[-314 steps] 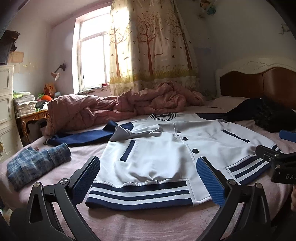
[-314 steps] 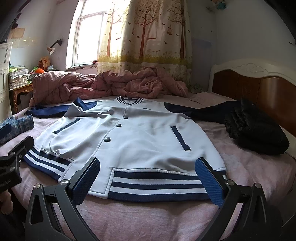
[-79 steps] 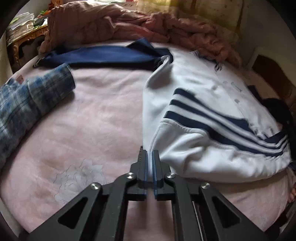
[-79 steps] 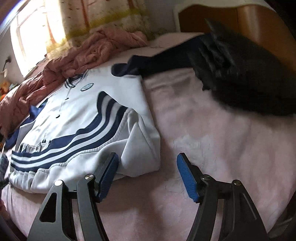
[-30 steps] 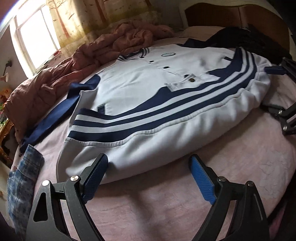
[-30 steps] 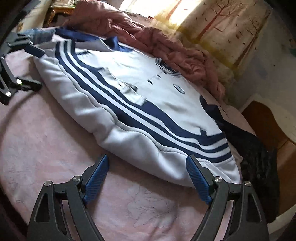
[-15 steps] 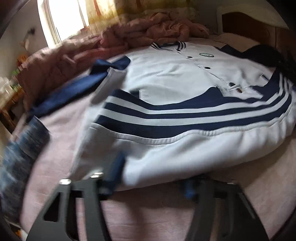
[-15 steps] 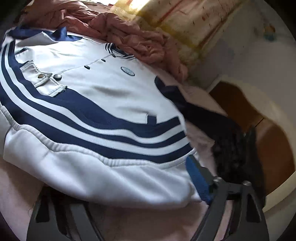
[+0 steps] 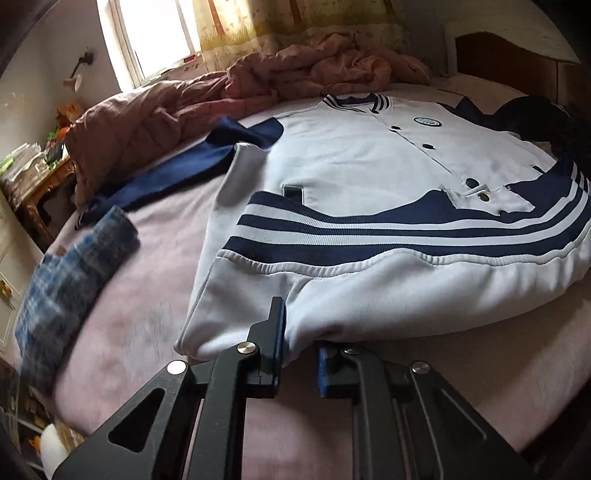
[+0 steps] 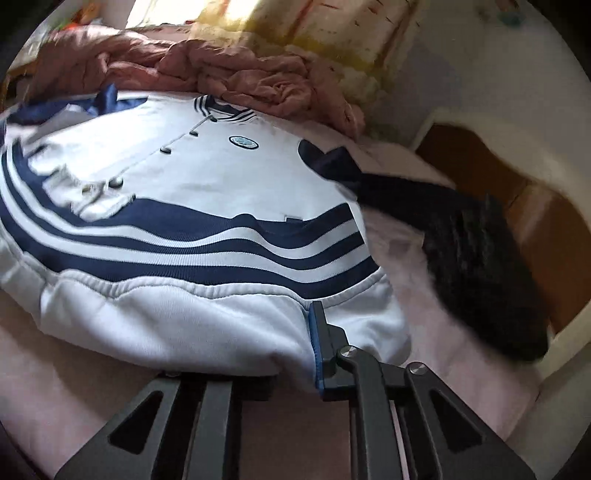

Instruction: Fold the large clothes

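A pink bedsheet covers the bed under a bright window with a tree-print curtain, and a rumpled pink quilt is heaped along the far side. From my left claw's camera, the white jacket with navy stripes lies flat on the sheet, its bottom band turned up over the front so the stripes run across the middle. A navy sleeve trails out toward the quilt, and a blue plaid cloth sits apart near the bed's left edge. My left claw is at the near left corner of the folded edge, its jaws closing with the white fabric bunched between them and the pads already pressing it. A wooden headboard stands at the far right, with a black garment just in front of it. From my right claw's camera, the same jacket fills the left and middle, round badge and buttons showing, with the quilt behind it. My right claw is at the near right corner of the fold; the jaws are closing here too, the blue right pad flat against the cloth while the left finger is hidden under the fabric, so the corner is pinched. The other navy sleeve runs off to the black garment by the headboard.
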Available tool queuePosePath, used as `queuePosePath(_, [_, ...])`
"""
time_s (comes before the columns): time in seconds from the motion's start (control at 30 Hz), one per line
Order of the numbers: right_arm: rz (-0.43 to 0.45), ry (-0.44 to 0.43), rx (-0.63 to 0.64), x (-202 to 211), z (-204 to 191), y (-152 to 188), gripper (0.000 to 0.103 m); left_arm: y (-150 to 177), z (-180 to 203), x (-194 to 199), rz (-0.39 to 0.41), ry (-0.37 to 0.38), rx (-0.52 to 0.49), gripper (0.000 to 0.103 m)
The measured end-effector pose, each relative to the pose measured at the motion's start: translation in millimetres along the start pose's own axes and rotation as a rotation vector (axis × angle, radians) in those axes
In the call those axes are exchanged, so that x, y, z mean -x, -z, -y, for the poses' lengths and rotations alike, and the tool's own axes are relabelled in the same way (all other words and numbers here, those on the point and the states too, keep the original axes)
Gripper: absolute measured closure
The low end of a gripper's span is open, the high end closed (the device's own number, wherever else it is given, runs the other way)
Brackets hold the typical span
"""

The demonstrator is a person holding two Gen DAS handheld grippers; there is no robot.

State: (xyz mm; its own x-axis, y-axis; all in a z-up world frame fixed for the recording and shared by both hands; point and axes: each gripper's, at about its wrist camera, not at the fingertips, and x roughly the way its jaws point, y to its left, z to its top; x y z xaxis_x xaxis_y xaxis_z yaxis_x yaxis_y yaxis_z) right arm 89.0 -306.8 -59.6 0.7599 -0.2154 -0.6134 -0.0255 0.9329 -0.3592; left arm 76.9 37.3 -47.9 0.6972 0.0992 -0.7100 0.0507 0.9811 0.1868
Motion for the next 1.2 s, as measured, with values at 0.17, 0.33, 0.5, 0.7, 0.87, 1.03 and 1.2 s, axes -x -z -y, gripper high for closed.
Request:
queuePosePath(0.17, [-0.022,-0.03,-0.023,13,3,19,0.087,8,1,4,-0.023,0.012,0.01,0.088])
queuePosePath(0.33, [-0.025,-0.037,-0.03,12,6,14,0.085,-3,-6,1,-0.067,0.04,0.032,0.082])
queuePosePath(0.5, [-0.026,-0.033,-0.068,19,23,6,0.05,-14,-10,2,-0.094,0.059,0.05,0.077])
queuePosePath(0.7, [0.004,-0.082,-0.144,22,49,-16,0.039,-49,-13,6,-0.033,0.057,0.015,0.071])
queuePosePath(0.87, [0.039,-0.083,-0.15,8,56,-58,0.039,-93,-26,-14,-0.02,0.113,0.07,0.075])
queuePosePath(1.03, [0.03,-0.097,-0.183,-29,67,-99,0.035,-131,-25,-42,0.039,0.1,0.07,0.068])
queuePosePath(1.2, [0.024,-0.066,-0.206,-65,71,-120,0.034,-144,-41,-48,0.213,-0.049,0.175,0.012])
